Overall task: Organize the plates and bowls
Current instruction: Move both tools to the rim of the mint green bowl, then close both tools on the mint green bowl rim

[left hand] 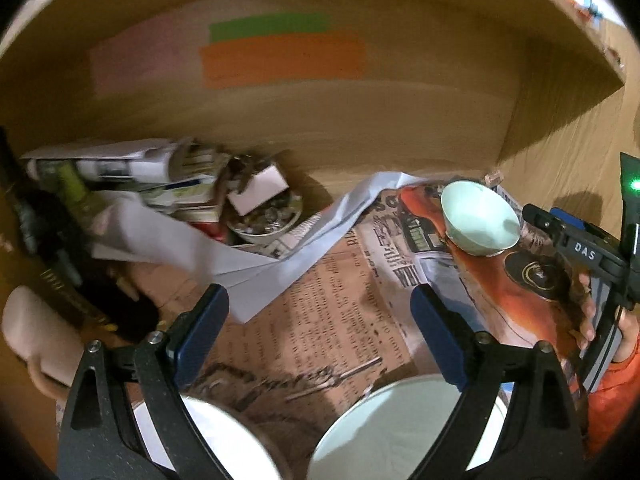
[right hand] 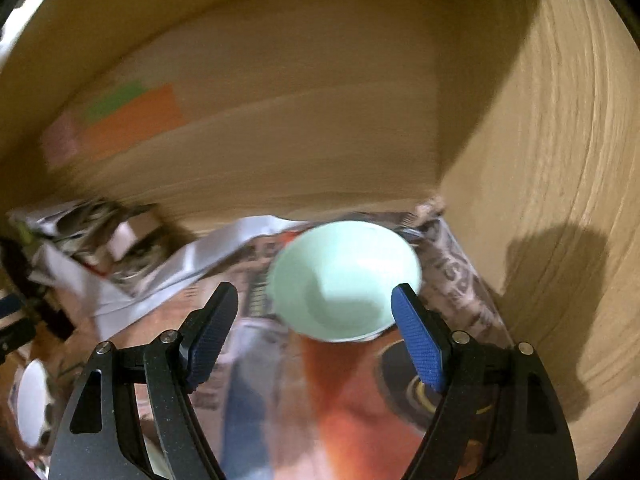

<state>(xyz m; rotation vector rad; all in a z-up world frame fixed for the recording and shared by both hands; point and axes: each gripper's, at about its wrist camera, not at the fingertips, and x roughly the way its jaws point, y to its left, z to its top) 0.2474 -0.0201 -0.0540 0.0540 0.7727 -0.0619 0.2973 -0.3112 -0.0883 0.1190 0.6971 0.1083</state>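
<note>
A pale green bowl [right hand: 344, 280] stands on newspaper at the back right of a wooden shelf; it also shows in the left wrist view [left hand: 480, 218]. My right gripper [right hand: 316, 300] is open just in front of the bowl, its right fingertip [right hand: 404, 300] at the bowl's rim. The right gripper's body also shows in the left wrist view [left hand: 576, 248]. My left gripper [left hand: 320, 304] is open and empty above the newspaper. Below it lie a pale green plate [left hand: 392, 428] and a white dish [left hand: 216, 440].
Newspaper [left hand: 320, 300] lines the shelf floor. At the back left are a heap of papers [left hand: 132, 172], a small bowl of trinkets [left hand: 268, 216] and dark objects [left hand: 44, 240]. The wooden side wall [right hand: 540, 160] stands close on the right.
</note>
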